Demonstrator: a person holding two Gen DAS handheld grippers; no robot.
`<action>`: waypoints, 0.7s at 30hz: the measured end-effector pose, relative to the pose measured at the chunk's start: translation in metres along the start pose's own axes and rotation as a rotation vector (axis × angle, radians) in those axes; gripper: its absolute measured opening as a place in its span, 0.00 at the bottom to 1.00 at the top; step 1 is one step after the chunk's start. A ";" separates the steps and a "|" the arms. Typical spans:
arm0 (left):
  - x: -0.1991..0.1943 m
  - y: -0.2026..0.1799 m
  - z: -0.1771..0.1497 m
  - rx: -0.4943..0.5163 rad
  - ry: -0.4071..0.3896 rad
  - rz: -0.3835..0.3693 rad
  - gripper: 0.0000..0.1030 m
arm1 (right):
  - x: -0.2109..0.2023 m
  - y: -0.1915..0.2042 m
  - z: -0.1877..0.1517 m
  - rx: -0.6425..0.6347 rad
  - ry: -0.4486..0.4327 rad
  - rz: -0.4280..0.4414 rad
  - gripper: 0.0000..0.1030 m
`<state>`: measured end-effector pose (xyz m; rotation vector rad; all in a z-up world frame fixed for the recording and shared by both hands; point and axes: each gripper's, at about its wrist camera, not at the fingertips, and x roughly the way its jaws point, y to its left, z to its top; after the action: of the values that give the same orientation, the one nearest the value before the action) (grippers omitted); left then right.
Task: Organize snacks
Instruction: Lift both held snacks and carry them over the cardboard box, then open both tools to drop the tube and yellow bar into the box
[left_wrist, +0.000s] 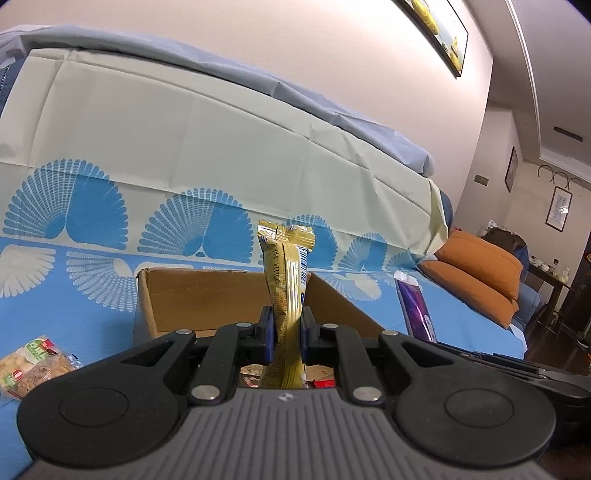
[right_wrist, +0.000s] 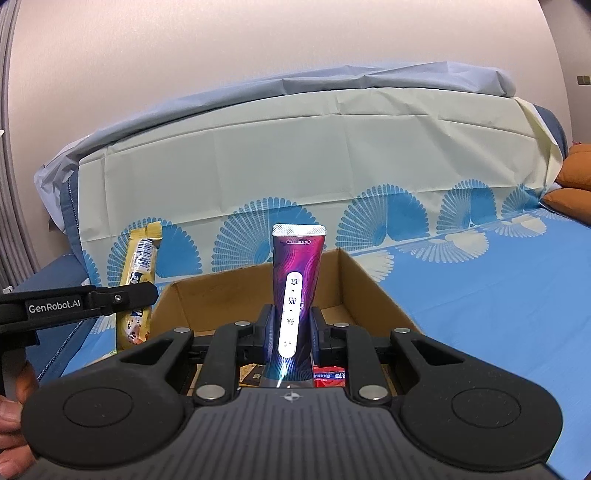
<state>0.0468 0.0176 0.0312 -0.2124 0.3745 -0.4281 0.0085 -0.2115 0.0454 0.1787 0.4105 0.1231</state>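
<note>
Both tools hovered over an open cardboard box (right_wrist: 362, 280) that sat on a blue, fan-patterned cloth (right_wrist: 498, 295). The left tool (left_wrist: 287, 332) was clamped on a yellow snack bar (left_wrist: 286, 280), held upright with its crimped end topmost, above the box's near edge. The right tool (right_wrist: 291, 332) gripped a purple snack packet (right_wrist: 295, 280), also upright, its silver seal at the top, in front of the box's back wall. From the right wrist view, the left tool and its bar stood just left of the box. Inside the box, partly hidden by the tools, lay a red packet (right_wrist: 328, 376) and a dark wrapper (right_wrist: 253, 373). A bag of crackers (left_wrist: 35, 363) lay on the cloth, well to the left of the box. Two orange cushions (left_wrist: 480, 273) were stacked at the far right.
</note>
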 end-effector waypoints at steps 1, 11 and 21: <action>0.000 0.000 0.000 0.000 -0.001 -0.002 0.14 | 0.000 0.001 0.000 -0.003 -0.002 -0.001 0.19; 0.000 -0.001 0.000 -0.014 0.014 -0.045 0.15 | 0.001 0.001 -0.001 -0.005 -0.008 -0.006 0.21; -0.016 0.002 0.003 -0.004 -0.036 -0.006 0.59 | 0.009 0.015 -0.005 -0.022 0.028 -0.025 0.77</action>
<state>0.0353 0.0271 0.0379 -0.2251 0.3396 -0.4294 0.0129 -0.1949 0.0403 0.1499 0.4392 0.1054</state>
